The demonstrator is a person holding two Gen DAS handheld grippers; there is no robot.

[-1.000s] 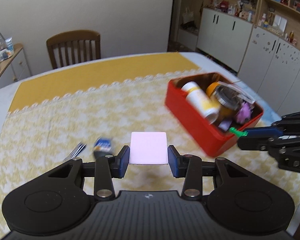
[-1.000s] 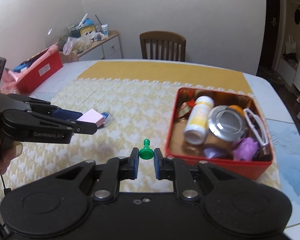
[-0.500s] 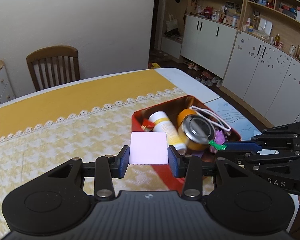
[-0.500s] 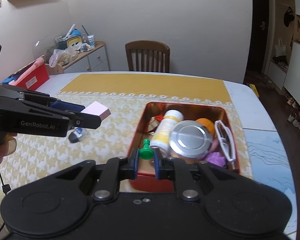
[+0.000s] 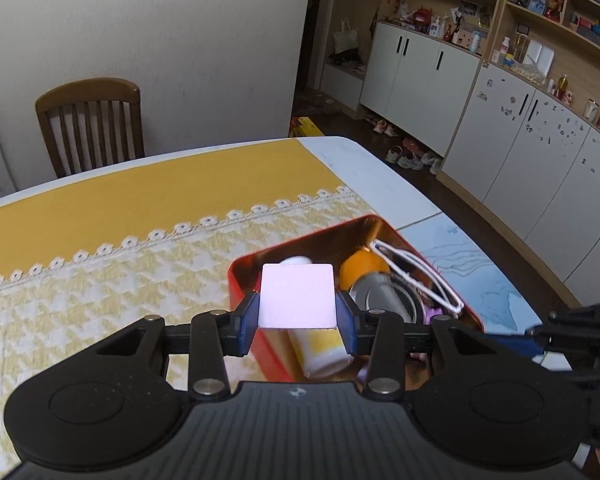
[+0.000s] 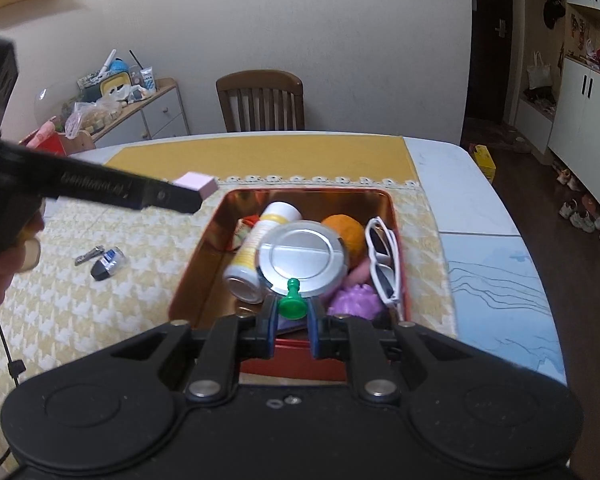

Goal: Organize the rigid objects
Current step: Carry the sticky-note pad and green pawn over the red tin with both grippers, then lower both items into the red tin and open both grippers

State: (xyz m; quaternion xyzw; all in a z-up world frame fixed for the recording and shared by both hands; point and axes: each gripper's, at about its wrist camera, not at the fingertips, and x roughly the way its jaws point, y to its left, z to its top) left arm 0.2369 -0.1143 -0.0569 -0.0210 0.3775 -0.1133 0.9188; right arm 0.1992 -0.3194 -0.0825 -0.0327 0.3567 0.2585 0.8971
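Right wrist view: the right claw (image 6: pixel 292 322) clamps a green pawn (image 6: pixel 292 301) over the red tin (image 6: pixel 188 276); the left claw (image 5: pixel 297 322) grips a pink block (image 5: pixel 297 295) at the tin's left edge. Release each low, over bare gaps.

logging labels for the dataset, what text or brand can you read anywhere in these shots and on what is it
Raised lettering on the left gripper's arm in the right wrist view: blurred, not readable now.
Bottle label in the red tin: no print legible.
Small dark packet on the tablecloth: print too small to read.
Shelf items: too small to read.
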